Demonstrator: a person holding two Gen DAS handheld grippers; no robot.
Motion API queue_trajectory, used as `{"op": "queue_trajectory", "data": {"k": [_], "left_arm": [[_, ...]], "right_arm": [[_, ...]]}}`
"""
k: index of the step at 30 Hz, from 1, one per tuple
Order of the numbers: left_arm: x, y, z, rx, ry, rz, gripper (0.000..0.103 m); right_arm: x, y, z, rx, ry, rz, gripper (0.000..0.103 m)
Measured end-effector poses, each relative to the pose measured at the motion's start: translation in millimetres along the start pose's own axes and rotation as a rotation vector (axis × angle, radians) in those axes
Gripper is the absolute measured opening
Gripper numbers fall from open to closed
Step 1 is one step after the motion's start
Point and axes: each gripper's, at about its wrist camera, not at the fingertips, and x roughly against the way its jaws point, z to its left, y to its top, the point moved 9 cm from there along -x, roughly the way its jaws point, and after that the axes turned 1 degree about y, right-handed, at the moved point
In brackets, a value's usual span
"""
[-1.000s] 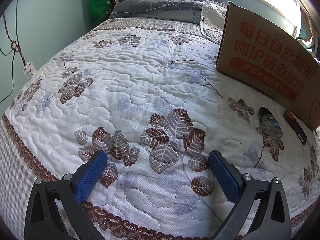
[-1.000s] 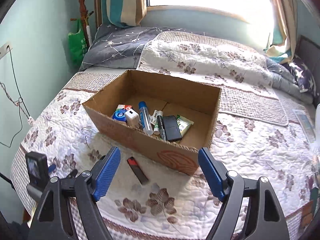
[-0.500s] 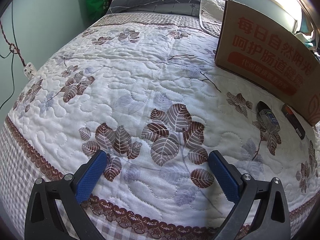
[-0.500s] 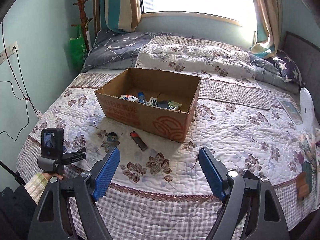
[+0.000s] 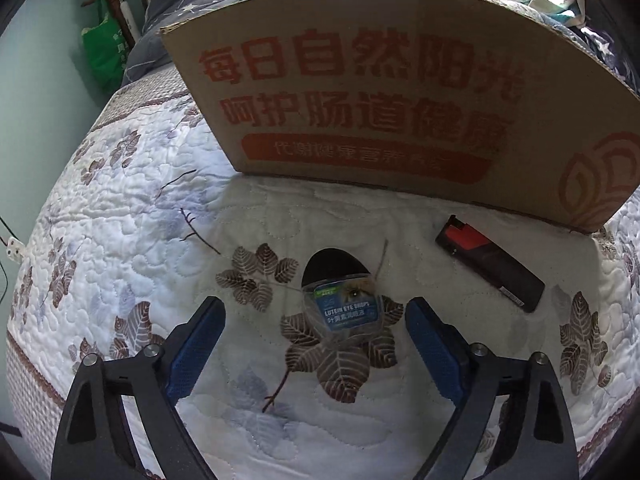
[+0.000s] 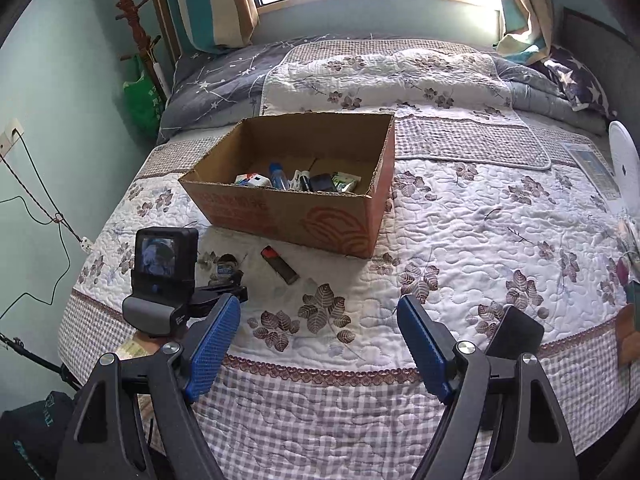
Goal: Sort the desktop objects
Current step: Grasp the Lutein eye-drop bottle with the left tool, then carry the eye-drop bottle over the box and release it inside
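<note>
An eye drops bottle (image 5: 342, 300) with a black cap lies on the quilt, just ahead of my open, empty left gripper (image 5: 314, 344). A black and red lighter (image 5: 490, 263) lies to its right, in front of the cardboard box (image 5: 360, 92). In the right wrist view the box (image 6: 280, 216) holds several small items, the lighter (image 6: 280, 265) lies before it, and the bottle (image 6: 226, 269) sits by the left gripper's camera (image 6: 164, 268). My right gripper (image 6: 318, 344) is open and empty, held back over the bed's front edge.
The quilted bed (image 6: 480, 240) carries pillows and a folded blanket (image 6: 380, 76) at the back. A green bag (image 6: 142, 100) hangs at the left wall. A white round object (image 6: 622, 156) stands at the right edge.
My left gripper has swung right and forward, bringing the eye drops bottle between its fingers' line. My right gripper has pulled slightly closer and lower toward the bed.
</note>
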Motion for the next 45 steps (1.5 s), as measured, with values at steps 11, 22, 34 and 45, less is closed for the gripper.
{"op": "queue_trajectory", "data": {"k": [11, 22, 34, 45], "left_arm": [[3.1, -3.4, 3.9, 0.018, -0.165, 0.032, 0.103], [102.9, 66.7, 26.1, 0.033, -0.318, -0.233, 0.103], [70.1, 171.4, -63.9, -0.107, -0.296, -0.169, 0.103], [7.9, 150.5, -86.0, -0.088, -0.257, 0.039, 0.103]], "right_arm": [[-0.7, 0.7, -3.7, -0.050, 0.042, 0.024, 0.081], [-6.1, -15.3, -4.8, -0.109, 0.044, 0.090, 0.081], [-16.4, -26.6, -4.2, -0.133, 0.058, 0.146, 0.081], [-21.1, -30.3, -7.6, -0.143, 0.059, 0.167, 0.081]]}}
